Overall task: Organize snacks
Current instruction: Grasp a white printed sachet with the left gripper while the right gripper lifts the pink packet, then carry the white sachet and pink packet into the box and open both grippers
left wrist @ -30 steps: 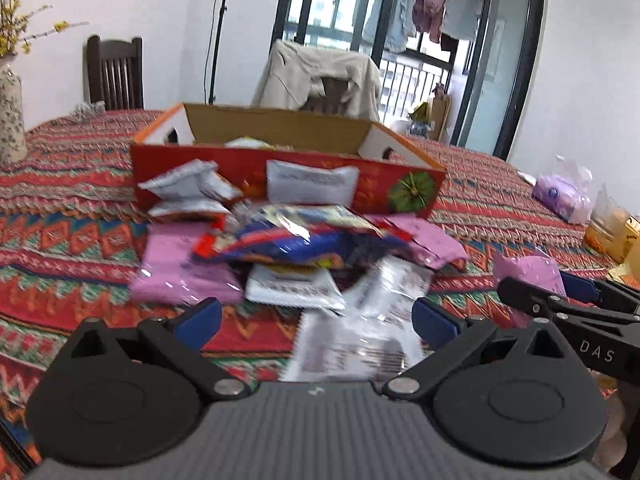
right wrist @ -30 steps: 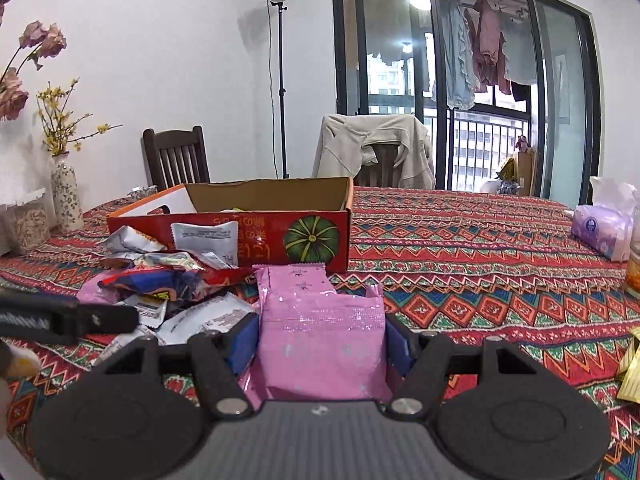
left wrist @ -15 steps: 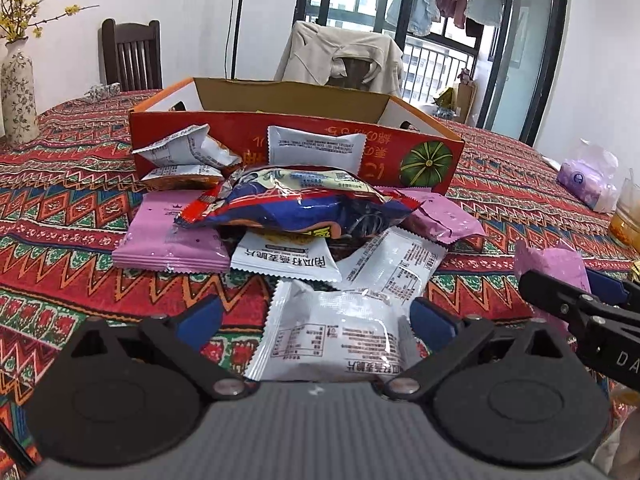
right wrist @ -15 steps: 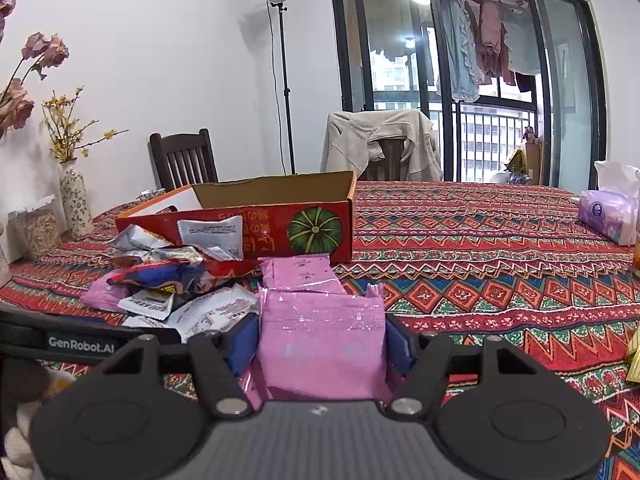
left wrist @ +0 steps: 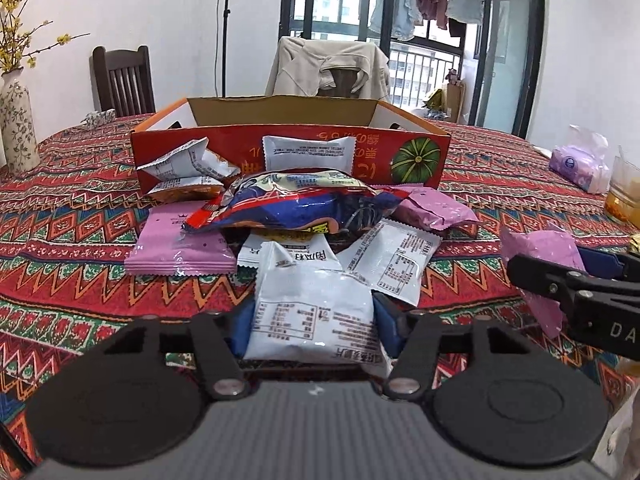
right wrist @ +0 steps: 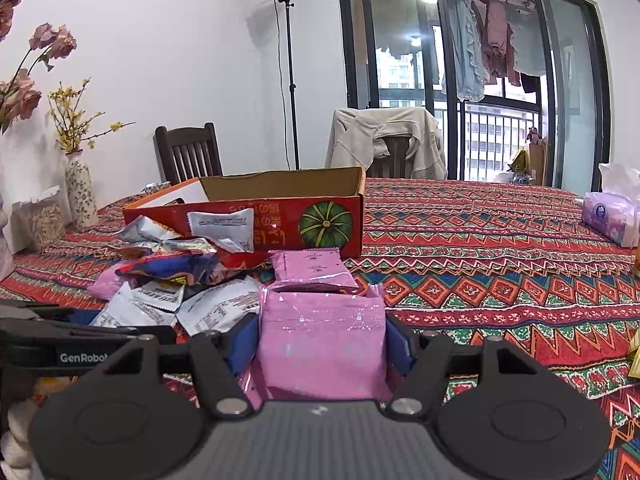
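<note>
My left gripper (left wrist: 312, 322) is closing its jaws, and the blue pads press both sides of a white snack packet (left wrist: 312, 300) at the near edge of the pile. Behind it lie a blue-and-red bag (left wrist: 300, 204), a pink packet (left wrist: 180, 244) and more white packets (left wrist: 394, 260). An open red cardboard box (left wrist: 288, 152) stands behind the pile. My right gripper (right wrist: 322, 336) is shut on a pink snack packet (right wrist: 320, 340), held just above the cloth to the right of the pile. A second pink packet (right wrist: 312, 270) lies just ahead of it, in front of the box (right wrist: 280, 220).
A patterned red tablecloth (right wrist: 500, 272) covers the table. A flower vase (left wrist: 16, 128) stands at the far left. A purple tissue pack (left wrist: 576, 164) and a glass container (left wrist: 624, 196) sit at the right. Two chairs (right wrist: 188, 152) stand behind the table.
The left jaws have come in from wide apart onto the white packet, which now bulges between the pads. The right gripper still holds its pink packet in the same place.
</note>
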`<state>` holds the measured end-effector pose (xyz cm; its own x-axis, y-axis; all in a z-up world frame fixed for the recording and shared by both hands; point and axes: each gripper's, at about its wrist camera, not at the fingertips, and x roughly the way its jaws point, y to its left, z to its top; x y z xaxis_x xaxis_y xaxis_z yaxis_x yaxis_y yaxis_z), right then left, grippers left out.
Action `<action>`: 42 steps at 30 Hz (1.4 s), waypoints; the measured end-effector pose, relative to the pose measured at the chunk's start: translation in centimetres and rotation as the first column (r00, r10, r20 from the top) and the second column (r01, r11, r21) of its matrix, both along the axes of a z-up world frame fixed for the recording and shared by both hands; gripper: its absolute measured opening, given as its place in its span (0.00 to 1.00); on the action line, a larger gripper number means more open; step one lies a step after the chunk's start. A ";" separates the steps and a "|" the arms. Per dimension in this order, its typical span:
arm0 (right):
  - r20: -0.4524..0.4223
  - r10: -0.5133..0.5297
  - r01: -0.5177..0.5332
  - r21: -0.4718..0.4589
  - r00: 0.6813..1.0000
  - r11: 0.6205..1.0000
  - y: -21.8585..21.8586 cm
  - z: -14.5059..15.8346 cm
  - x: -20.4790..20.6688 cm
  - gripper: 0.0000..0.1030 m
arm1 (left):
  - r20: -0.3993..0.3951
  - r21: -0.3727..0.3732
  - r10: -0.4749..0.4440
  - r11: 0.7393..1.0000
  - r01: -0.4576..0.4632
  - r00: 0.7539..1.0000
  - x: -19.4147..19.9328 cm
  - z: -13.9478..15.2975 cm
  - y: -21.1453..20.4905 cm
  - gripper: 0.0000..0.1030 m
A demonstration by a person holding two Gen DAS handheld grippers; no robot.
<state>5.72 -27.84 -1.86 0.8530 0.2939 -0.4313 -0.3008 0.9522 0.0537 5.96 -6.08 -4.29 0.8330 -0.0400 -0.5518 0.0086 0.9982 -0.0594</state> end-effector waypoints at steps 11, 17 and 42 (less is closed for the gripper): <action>0.021 0.002 -0.002 -0.026 1.000 1.000 0.9 0.7 -0.7 0.64 | 0.070 -0.032 -0.016 0.999 0.018 0.997 -1.6 1.2 1.0 0.53; 0.057 0.007 -0.005 -0.035 0.998 0.999 1.8 1.9 -0.3 0.64 | 0.128 -0.047 0.004 0.999 0.002 0.992 -1.6 3.0 2.3 0.53; 0.188 0.006 0.003 -0.045 0.982 0.999 7.7 8.1 11.5 0.64 | 0.292 -0.070 0.048 0.997 -0.029 0.955 8.6 10.0 7.2 0.53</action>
<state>17.19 -20.12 6.22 0.9198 0.2792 -0.2758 -0.3031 0.9518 -0.0472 14.57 1.14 5.75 0.9593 -0.0323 -0.2806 -0.0028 0.9923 -0.1240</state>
